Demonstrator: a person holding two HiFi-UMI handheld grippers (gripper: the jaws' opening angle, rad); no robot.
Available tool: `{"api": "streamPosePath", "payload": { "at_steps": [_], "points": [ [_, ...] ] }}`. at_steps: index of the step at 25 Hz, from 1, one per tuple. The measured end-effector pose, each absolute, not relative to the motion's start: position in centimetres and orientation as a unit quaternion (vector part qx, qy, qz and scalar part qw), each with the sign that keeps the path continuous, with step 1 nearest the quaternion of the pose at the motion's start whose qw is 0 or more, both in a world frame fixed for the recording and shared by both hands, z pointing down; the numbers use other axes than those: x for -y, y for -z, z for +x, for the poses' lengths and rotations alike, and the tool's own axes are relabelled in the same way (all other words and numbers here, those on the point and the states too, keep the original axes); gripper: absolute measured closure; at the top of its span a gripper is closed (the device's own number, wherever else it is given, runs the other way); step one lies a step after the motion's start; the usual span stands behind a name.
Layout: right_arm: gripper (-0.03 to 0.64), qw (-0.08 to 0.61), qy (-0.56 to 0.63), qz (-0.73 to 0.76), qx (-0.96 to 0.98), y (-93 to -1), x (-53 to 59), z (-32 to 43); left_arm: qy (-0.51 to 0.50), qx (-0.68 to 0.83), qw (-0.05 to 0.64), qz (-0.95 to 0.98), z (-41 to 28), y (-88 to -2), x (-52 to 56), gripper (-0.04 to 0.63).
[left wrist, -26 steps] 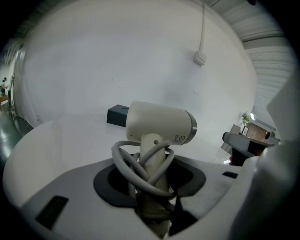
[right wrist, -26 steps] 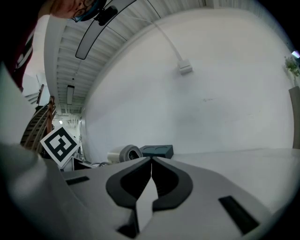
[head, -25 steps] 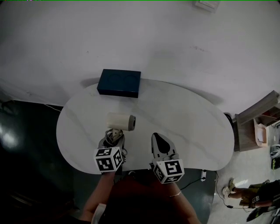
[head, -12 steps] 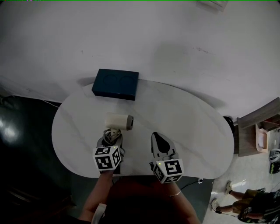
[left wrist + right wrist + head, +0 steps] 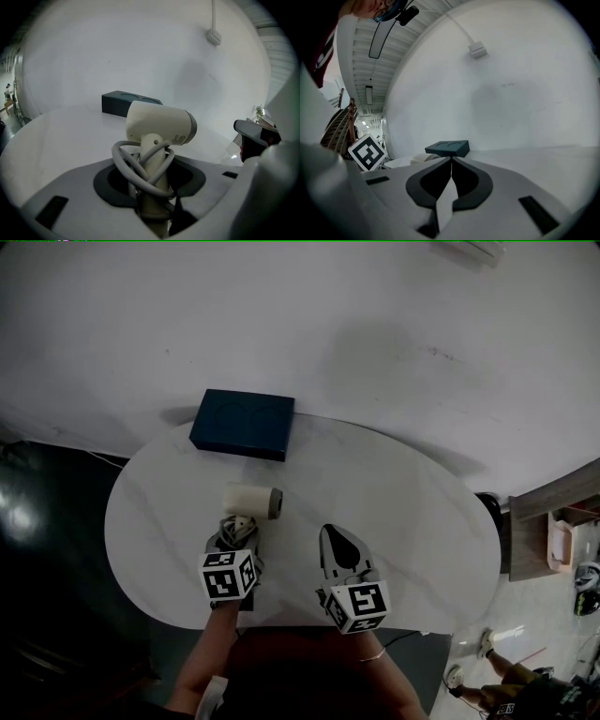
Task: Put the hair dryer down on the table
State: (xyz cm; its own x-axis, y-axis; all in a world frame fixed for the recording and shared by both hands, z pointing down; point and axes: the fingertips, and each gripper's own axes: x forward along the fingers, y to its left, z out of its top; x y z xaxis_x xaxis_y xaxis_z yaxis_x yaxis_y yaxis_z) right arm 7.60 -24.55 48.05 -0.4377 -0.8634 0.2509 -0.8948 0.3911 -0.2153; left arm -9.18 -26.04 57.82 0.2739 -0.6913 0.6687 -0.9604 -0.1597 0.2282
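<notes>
- Grips the hair dryer (image 5: pixel 253 501) by its handle in the left gripper (image 5: pixel 240 532), jaws partway apart and pressed on the handle, grey cord (image 5: pixel 127 161) looped round it.
- Holds the dryer's head over the near-left part of the table (image 5: pixel 403 512), darker end toward the right; cannot tell whether it touches the top.
- Shows the right gripper (image 5: pixel 330 532) just right of it, jaws together, nothing between.
- Leaves wide bare tabletop to the right and far right, less to the left; near edge just under both grippers.
- Finds a dark blue box (image 5: pixel 242 424) at the far-left edge by the wall, apart from the dryer.
- Matches a second ago: same grip, same spot, right gripper unmoved; only the head view drifted, box a little further left in frame.
</notes>
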Motion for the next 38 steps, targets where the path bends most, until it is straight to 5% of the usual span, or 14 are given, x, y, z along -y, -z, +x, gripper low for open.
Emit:
{"api": "streamPosePath", "payload": {
  "at_steps": [38],
  "points": [
    [0.601,0.056,-0.174,0.527,0.830,-49.1,26.0,7.4,-0.281,0.550,0.352,0.704,-8.5,-60.3,27.7,0.394]
  ]
}}
